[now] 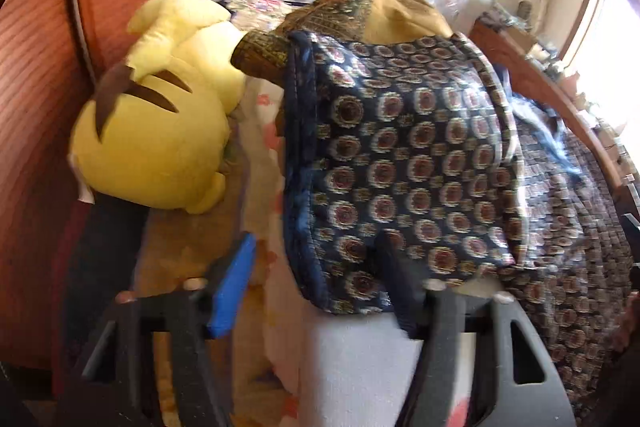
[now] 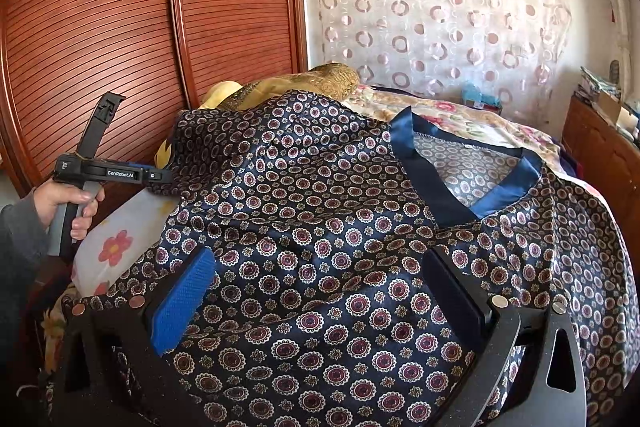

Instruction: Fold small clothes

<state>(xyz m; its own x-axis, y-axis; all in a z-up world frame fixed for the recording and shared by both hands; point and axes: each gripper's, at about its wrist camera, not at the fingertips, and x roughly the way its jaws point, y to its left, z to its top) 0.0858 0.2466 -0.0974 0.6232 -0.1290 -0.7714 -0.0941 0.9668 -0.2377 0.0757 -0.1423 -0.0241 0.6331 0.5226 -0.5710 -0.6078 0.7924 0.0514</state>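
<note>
A navy satin shirt (image 2: 328, 211) with a round medallion print lies spread on the bed, its blue V-neck collar (image 2: 472, 187) towards the right. My right gripper (image 2: 318, 297) stands wide open just over the shirt's body, blue pad (image 2: 184, 303) on the left, with flat cloth under the gap. The shirt's left sleeve (image 1: 400, 147) runs away from my left gripper (image 1: 316, 287). The sleeve's hemmed end lies between its fingers against the right one, and the blue pad (image 1: 234, 287) stands clear of the cloth. In the right wrist view a hand (image 2: 68, 203) holds the left gripper (image 2: 158, 177) at the sleeve end.
A yellow plush toy (image 1: 160, 131) lies left of the sleeve against the slatted wooden wardrobe (image 2: 120, 27). A gold-brown patterned cloth (image 1: 360, 15) is heaped behind the shirt. The floral bedsheet (image 2: 460, 115) shows beyond it, a ring-patterned curtain (image 2: 440, 15) hangs behind, and a wooden cabinet (image 2: 600, 155) stands at the right.
</note>
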